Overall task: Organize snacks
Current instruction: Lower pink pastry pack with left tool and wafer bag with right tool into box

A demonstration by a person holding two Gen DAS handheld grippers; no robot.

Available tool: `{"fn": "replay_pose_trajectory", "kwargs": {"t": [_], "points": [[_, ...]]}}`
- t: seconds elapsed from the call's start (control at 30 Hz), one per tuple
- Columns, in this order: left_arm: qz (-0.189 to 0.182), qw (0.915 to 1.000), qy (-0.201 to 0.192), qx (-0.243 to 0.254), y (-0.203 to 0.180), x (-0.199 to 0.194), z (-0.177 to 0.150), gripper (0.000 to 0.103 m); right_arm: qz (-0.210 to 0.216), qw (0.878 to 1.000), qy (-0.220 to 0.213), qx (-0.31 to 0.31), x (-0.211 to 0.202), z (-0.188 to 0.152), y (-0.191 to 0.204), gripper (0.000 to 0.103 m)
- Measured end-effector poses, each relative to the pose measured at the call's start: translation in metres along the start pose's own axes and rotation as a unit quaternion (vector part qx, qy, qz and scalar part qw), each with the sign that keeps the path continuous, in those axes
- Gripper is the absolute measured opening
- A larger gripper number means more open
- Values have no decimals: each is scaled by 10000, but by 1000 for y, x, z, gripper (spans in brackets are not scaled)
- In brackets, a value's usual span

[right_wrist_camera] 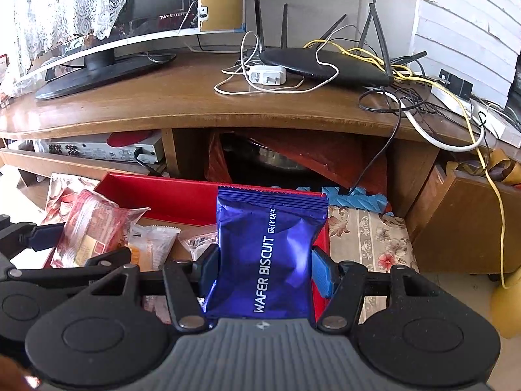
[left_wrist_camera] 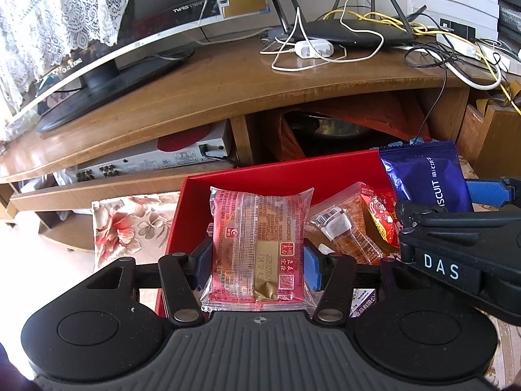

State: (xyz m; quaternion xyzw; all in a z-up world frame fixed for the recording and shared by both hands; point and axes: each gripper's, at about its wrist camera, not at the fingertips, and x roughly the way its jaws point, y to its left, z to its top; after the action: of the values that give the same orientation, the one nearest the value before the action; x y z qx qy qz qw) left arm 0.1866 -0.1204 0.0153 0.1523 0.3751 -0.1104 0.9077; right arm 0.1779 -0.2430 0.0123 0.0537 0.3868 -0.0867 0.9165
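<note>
The left gripper (left_wrist_camera: pixel 257 264) is clamped on a pink packet (left_wrist_camera: pixel 259 244), its blue pads pressing both side edges. The packet stands over the red box (left_wrist_camera: pixel 228 181), long axis running away from the jaws, its near end cut off behind the gripper body. Ahead of the jaws the box's far wall leaves some open room; beyond it lies the wooden stand (left_wrist_camera: pixel 228 75).

The right gripper (right_wrist_camera: pixel 265 265) is clamped on a blue wafer packet (right_wrist_camera: pixel 270 247), upright, sealed edge pointing away from the jaws, over the box's right end (right_wrist_camera: pixel 320 247). Left of these jaws lie other snacks (right_wrist_camera: pixel 153 244), partly hidden by the left gripper; their labels are hard to read. Right of the jaws is floral cloth (right_wrist_camera: pixel 368 238).
</note>
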Motion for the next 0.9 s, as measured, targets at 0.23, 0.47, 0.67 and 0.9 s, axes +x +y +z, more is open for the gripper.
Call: {"fn": "replay_pose_trajectory", "kwargs": {"t": [0.23, 0.47, 0.67, 0.9], "points": [[43, 10000, 66, 6, -1, 6, -1, 61, 11, 10000, 39, -60, 7, -1, 2, 57], [79, 9999, 138, 27, -2, 12, -2, 61, 6, 9999, 75, -107, 14, -4, 3, 57], [124, 9997, 189, 42, -2, 16, -4, 61, 9, 9998, 97, -147, 19, -6, 5, 57], [198, 9995, 227, 69, -2, 21, -6, 61, 26, 9997, 137, -185, 25, -7, 7, 57]]}}
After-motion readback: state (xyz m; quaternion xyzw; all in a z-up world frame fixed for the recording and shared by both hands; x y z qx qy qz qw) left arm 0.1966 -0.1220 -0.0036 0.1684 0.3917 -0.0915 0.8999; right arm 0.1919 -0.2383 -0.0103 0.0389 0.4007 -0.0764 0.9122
